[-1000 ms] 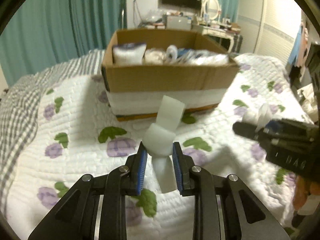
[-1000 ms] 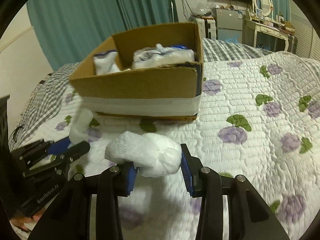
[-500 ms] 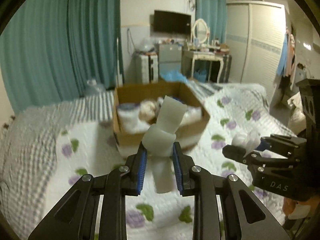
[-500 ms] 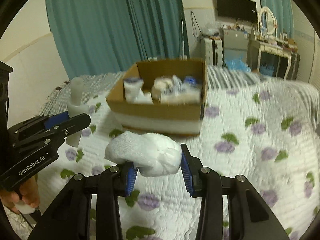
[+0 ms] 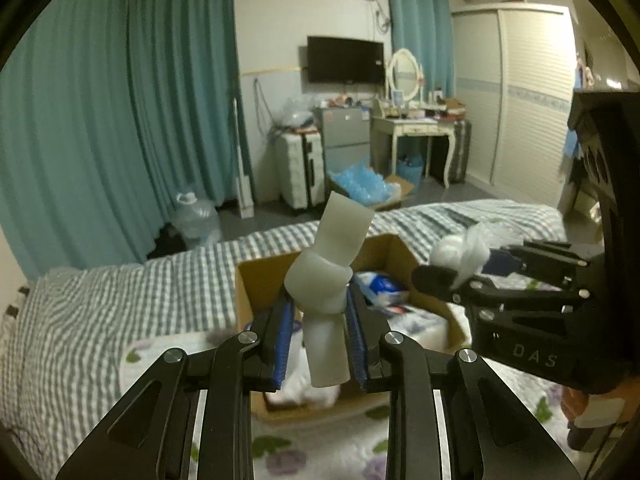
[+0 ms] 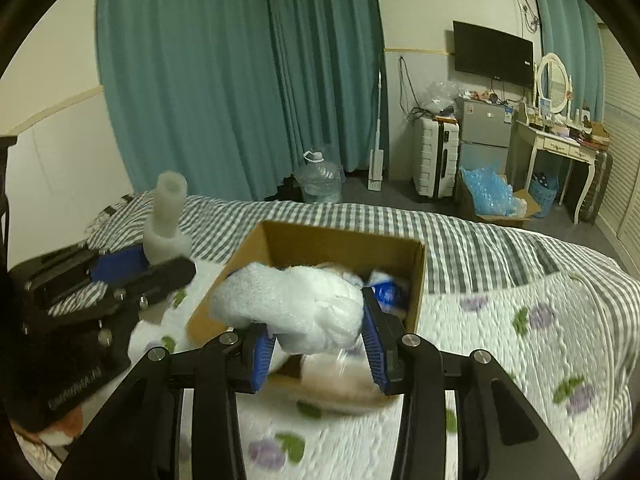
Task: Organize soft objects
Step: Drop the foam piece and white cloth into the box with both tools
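Note:
My left gripper (image 5: 318, 316) is shut on a knotted white foam tube (image 5: 326, 272) and holds it above the near side of an open cardboard box (image 5: 260, 280). My right gripper (image 6: 316, 334) is shut on a fluffy white foam wad (image 6: 296, 308) just over the box's near rim (image 6: 344, 236). The box holds several white and blue soft packets (image 5: 380, 284). The right gripper also shows in the left wrist view (image 5: 460, 268), and the left gripper in the right wrist view (image 6: 152, 264). Both hover side by side over the box.
The box sits on a bed with a white floral quilt (image 6: 520, 340) and a grey checked sheet (image 5: 120, 292). Teal curtains (image 5: 120, 120), a water jug (image 6: 320, 180), a suitcase (image 6: 436, 156) and a dressing table (image 6: 560, 148) stand beyond the bed.
Both grippers have risen and moved forward with their loads, from low in front of the box to above it. The views now look down into the box.

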Demonstrator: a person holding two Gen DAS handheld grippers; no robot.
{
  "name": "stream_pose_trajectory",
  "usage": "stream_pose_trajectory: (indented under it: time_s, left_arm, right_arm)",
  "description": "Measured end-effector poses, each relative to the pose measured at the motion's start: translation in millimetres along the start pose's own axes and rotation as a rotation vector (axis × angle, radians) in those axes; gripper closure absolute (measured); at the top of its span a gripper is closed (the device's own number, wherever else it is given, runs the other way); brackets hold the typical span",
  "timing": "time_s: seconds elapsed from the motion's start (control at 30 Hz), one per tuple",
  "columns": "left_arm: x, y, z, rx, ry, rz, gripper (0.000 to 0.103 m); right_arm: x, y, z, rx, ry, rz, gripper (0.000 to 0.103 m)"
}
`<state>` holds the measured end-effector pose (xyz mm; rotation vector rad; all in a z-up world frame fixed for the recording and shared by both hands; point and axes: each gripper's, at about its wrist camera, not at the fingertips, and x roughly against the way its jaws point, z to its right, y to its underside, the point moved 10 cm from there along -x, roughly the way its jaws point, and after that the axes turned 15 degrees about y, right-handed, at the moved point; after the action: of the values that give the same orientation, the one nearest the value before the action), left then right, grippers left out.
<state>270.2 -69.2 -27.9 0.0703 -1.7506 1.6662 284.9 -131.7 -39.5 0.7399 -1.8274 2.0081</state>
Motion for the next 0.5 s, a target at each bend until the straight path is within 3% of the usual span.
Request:
stream_pose_trajectory:
  time_s: [0.33, 0.5]
  left_arm:
    - [-97.4, 17.5, -44.6, -0.005, 0.075, -0.088, 0.074]
    - [-117.9, 31.6, -53.5, 0.018, 0.042, -0.144, 0.074]
  right_arm:
    - [-114.4, -7.0, 7.3, -0.024, -0.006, -0.094, 0.064]
    - [-149.5, 6.2, 10.5, -0.038, 0.019, -0.148, 0.061]
